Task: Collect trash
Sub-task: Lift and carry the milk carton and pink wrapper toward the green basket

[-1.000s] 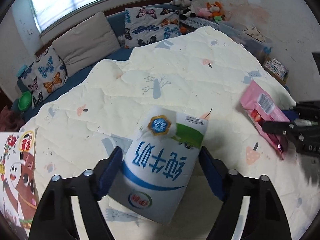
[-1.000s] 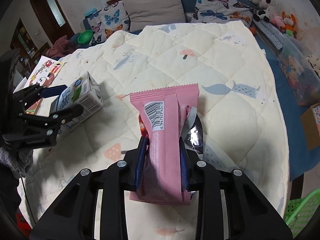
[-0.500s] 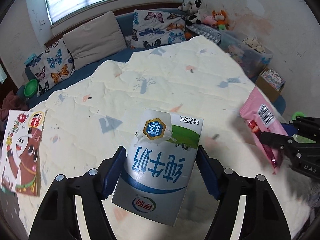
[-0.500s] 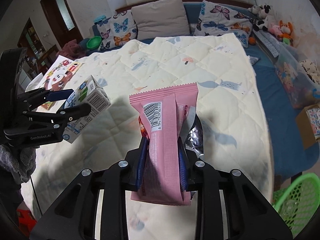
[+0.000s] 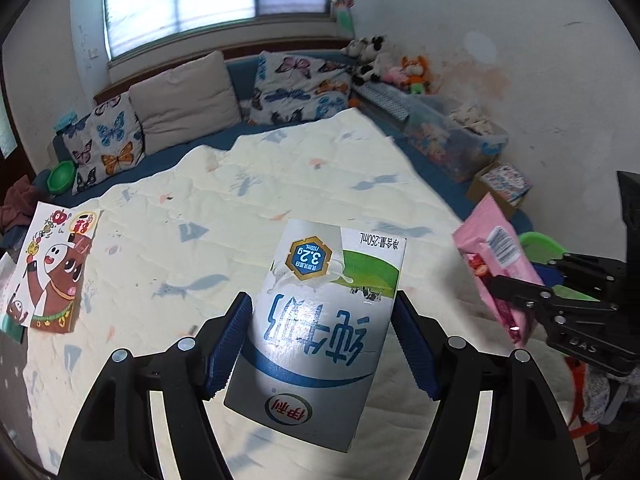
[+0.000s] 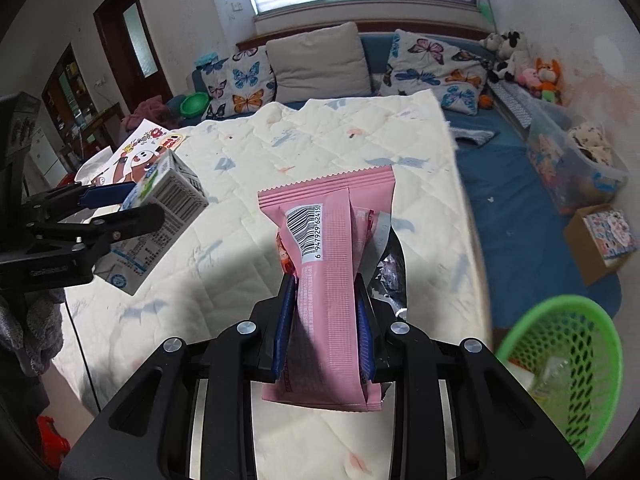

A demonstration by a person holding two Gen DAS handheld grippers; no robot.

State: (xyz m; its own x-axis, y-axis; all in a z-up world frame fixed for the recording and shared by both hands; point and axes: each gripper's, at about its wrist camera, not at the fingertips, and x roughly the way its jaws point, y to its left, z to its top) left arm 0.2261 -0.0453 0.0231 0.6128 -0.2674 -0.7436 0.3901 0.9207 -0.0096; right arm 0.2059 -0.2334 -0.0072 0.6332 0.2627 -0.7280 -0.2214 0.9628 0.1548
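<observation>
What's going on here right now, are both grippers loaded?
Yes. The left gripper is clamped on a milk carton, and the right gripper is shut on a pink snack wrapper. Both pieces of trash are held up off the quilt that covers the bed. A green basket sits on the floor beside the bed, at the lower right of the right wrist view, with some bits already inside. Neither item is over it yet.
</observation>
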